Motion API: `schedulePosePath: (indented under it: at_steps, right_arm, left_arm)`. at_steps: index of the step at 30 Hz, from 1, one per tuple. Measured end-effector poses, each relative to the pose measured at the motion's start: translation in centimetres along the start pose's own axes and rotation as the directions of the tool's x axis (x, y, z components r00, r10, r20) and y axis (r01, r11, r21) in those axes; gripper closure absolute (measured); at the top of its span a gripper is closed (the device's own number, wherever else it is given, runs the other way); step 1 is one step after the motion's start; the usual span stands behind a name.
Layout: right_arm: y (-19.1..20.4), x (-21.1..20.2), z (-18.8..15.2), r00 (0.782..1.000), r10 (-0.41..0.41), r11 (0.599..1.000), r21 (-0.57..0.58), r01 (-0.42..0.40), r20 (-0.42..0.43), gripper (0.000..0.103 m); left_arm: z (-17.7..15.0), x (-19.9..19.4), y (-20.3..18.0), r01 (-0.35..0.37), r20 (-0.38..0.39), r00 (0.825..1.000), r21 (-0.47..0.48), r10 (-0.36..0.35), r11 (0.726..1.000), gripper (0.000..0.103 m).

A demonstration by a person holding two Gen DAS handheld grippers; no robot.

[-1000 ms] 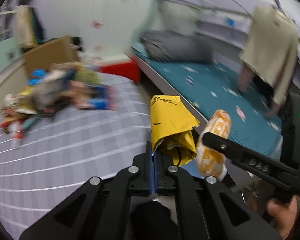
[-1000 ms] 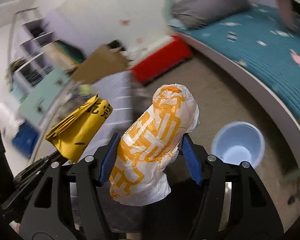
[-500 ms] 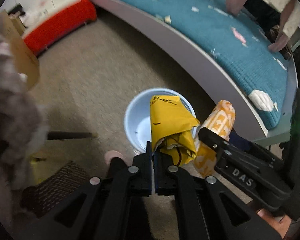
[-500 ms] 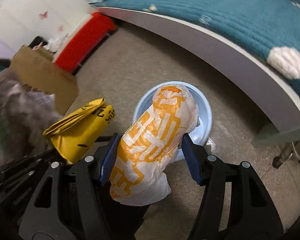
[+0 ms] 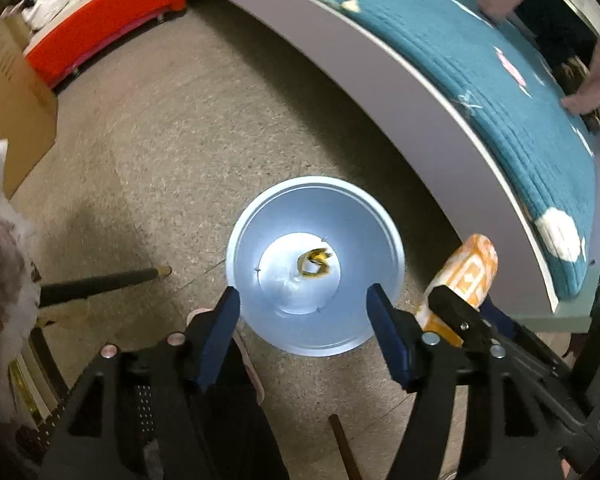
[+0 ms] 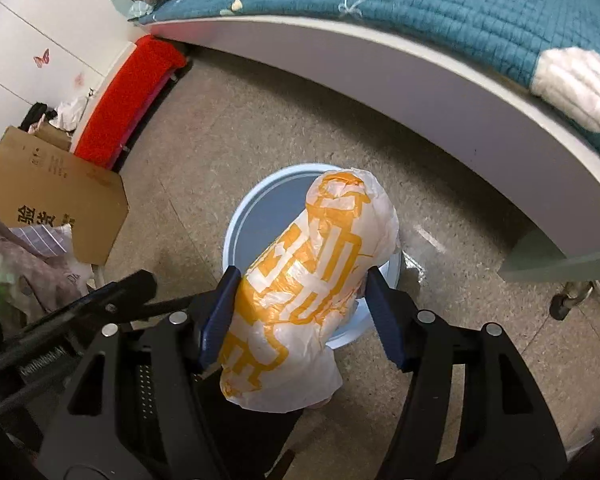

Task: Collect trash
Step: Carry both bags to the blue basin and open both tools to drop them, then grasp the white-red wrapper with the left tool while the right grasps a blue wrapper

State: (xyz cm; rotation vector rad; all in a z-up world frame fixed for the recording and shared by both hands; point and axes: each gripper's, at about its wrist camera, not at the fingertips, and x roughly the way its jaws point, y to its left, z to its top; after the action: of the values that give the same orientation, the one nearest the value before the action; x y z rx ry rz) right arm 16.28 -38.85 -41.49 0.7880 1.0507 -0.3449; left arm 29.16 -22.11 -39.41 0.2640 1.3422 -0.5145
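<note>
Left gripper (image 5: 303, 304) was spread wide with nothing between its blue-padded fingers (image 5: 220, 320). It hung directly above the round pale-blue plastic bin (image 5: 315, 200), looking straight down into it. A small crumpled yellow wrapper (image 5: 314, 266) lay on the bin floor, roughly centred, well below the fingertips.

Right gripper (image 6: 298, 308) was clamped on the white plastic bag with orange printed lettering (image 6: 312, 280); both blue pads (image 6: 384, 316) pressed into the bag's sides. The bag stood stuffed and roughly upright, tilted toward the gripper's right, its lower end bulging out beneath the pads. It was held over the bin's near rim (image 6: 236, 224), covering most of the opening in the right wrist view. In the left wrist view the same bag (image 5: 466, 272) sat just to the right of the bin, beside the left gripper's right finger.

Bin stood on speckled beige flooring (image 5: 180, 140). Beyond it ran a white bed frame edge (image 5: 420, 92) carrying a teal quilted mattress cover (image 6: 460, 8). Far left of both grippers: a long red box (image 6: 132, 96) against the wall, and a brown cardboard carton with black print (image 6: 56, 192) nearer. A dark rod (image 5: 100, 282) lay on the floor left of the bin.
</note>
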Motion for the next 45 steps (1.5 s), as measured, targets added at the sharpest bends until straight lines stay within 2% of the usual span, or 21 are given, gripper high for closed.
schedulePosePath:
  at_steps: [4,10,12,14,18,22,26,30,34,37,40,41,45]
  right_arm:
    - [0.5,0.6,-0.1,1.000,0.014,1.000,0.000,-0.014,-0.020,0.040]
    - [2.0,0.9,0.6,0.999,0.047,0.999,-0.017,-0.047,-0.014,0.039]
    - [2.7,1.0,0.9,0.997,0.079,0.997,-0.020,-0.079,-0.018,0.032]
    - [3.2,1.1,1.2,0.996,0.092,0.996,-0.016,-0.092,-0.020,0.022]
    - [3.6,0.5,1.2,0.997,0.080,0.997,-0.020,-0.080,-0.001,0.019]
    - [3.4,-1.0,0.9,0.997,0.071,0.997,-0.025,-0.071,0.011,0.019]
    - [3.6,-4.4,0.4,0.997,0.049,0.997,-0.065,-0.046,0.056,0.019]
    - [3.8,-8.6,-0.1,0.991,0.054,0.994,-0.099,-0.042,0.120,0.019]
    - [3.9,-13.3,-0.5,0.977,0.093,0.989,-0.129,-0.069,0.194,0.019]
    - [4.9,-16.6,-1.0,0.960,0.145,0.983,-0.148,-0.111,0.240,0.019]
    - [6.1,-19.8,-1.8,0.938,0.202,0.971,-0.184,-0.154,0.281,0.018]
    - [6.9,-21.0,-2.2,0.929,0.224,0.965,-0.200,-0.169,0.295,0.018]
    - [9.6,-24.3,-3.4,0.895,0.303,0.939,-0.264,-0.221,0.328,0.018]
  left_arm:
    - [-0.5,-0.4,1.1,-0.052,0.002,0.999,-0.027,0.052,0.998,0.037]
    - [-0.9,-2.3,2.8,-0.135,0.051,0.989,-0.089,0.140,0.987,0.033]
    - [-0.9,-2.9,3.3,-0.154,0.066,0.985,-0.112,0.162,0.982,0.032]
    - [-0.9,-3.3,3.9,-0.152,0.065,0.985,-0.138,0.162,0.979,0.032]
    - [-1.0,-3.6,4.2,-0.151,0.056,0.985,-0.157,0.161,0.976,0.032]
    - [-1.3,-4.5,3.7,-0.144,0.068,0.986,-0.146,0.155,0.979,0.032]
    - [-2.1,-6.2,2.4,-0.105,0.089,0.989,-0.128,0.117,0.986,0.032]
    - [-3.0,-9.4,0.4,-0.101,0.151,0.982,-0.075,0.112,0.992,0.032]
    - [-4.0,-14.0,-1.2,-0.095,0.252,0.962,-0.039,0.101,0.995,0.032]
    - [-5.1,-17.9,-2.0,-0.093,0.329,0.939,-0.030,0.098,0.995,0.032]
    - [-6.5,-21.8,-2.4,-0.091,0.404,0.910,-0.027,0.094,0.995,0.031]
    - [-7.3,-23.5,-2.3,-0.103,0.440,0.891,-0.036,0.108,0.994,0.031]
    - [-9.4,-28.1,-0.8,-0.097,0.523,0.844,-0.077,0.123,0.992,0.031]
